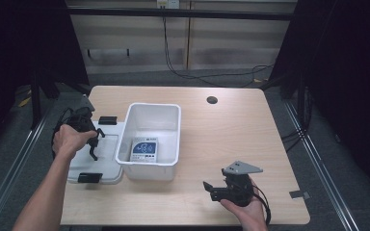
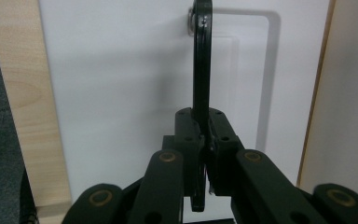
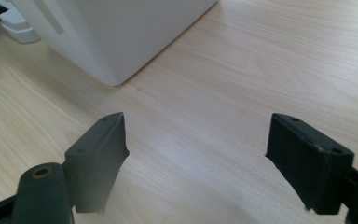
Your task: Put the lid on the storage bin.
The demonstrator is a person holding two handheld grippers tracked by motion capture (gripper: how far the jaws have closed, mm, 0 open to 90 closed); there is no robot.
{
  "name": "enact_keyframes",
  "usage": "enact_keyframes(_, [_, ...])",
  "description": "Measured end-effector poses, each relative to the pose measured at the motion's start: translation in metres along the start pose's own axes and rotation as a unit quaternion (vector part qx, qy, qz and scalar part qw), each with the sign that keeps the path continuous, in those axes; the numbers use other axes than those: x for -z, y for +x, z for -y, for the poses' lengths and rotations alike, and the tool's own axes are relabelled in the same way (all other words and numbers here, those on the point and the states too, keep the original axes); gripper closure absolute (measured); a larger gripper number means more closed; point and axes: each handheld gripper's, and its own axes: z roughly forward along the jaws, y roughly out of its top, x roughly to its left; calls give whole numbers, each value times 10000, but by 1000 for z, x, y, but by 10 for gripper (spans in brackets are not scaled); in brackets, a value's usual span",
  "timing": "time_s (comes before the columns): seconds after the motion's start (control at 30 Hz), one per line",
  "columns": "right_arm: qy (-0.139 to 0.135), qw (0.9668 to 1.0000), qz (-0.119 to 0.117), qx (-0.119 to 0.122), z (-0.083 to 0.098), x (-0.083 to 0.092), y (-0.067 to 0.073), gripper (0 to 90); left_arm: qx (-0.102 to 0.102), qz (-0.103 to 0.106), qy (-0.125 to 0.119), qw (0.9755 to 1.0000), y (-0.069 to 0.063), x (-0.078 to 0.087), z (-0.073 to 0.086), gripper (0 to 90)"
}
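The left gripper has its jaws pressed together on a black latch, a thin upright bar pinned near its top to the white lid. In the high view the lid lies flat on the table, touching the left side of the white bin, and the left gripper stands over its middle. A second black latch sits at the lid's near edge and a third at its far edge. A blue-and-white packet lies inside the bin.

The right gripper rests low near the table's front edge, well apart from the bin; in its own view the jaws stand spread with only bare wood between them.

Judgement: the step in hand is taking hold of the lid by its latch, presumably to cover the bin. The next move calls for a lift that keeps the pinch firm, since the hinged latch may swing and let the lid tilt. The right gripper is free to steady the bin or the lid's far edge.
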Motion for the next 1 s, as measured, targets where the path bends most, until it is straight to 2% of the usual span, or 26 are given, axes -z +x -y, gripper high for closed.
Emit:
enact_keyframes(0.2, [-5, 10000, 4, 6, 0, 0, 0, 196, 13, -51, -22, 10000, 1, 1, 1, 850])
enact_keyframes(0.3, [-2, 10000, 6, 1, 0, 0, 0, 196, 43, -83, 57, 9999, 2, 3, 2, 851])
enact_keyframes(0.4, [10, 10000, 6, 3, 0, 0, 0, 196, 92, -68, -29, 9999, 3, 7, 3, 850])
enact_keyframes(0.53, [12, 10000, 5, 9, 0, 0, 0, 195, 51, -89, -47, 9999, 2, 13, 4, 850])
enact_keyframes(0.57, [16, 10000, 7, 4, 0, 0, 0, 195, -22, -83, -5, 10000, 2, 15, 4, 850])
enact_keyframes(0.7, [12, 10000, 13, 6, 0, 0, 0, 194, -4, -95, -22, 10000, 2, 20, 4, 851])
enact_keyframes(0.73, [6, 10000, 12, 16, 0, 0, 0, 194, 33, -78, -115, 9999, 1, 21, 5, 851])
enact_keyframes(0.87, [1, 10000, 12, 24, 0, 0, 0, 194, 30, 13, -190, 9998, 3, 29, 6, 850])
enact_keyframes(1.0, [7, 10000, 13, 14, 0, 0, 0, 193, -1, -29, -226, 9997, 4, 37, 8, 850])
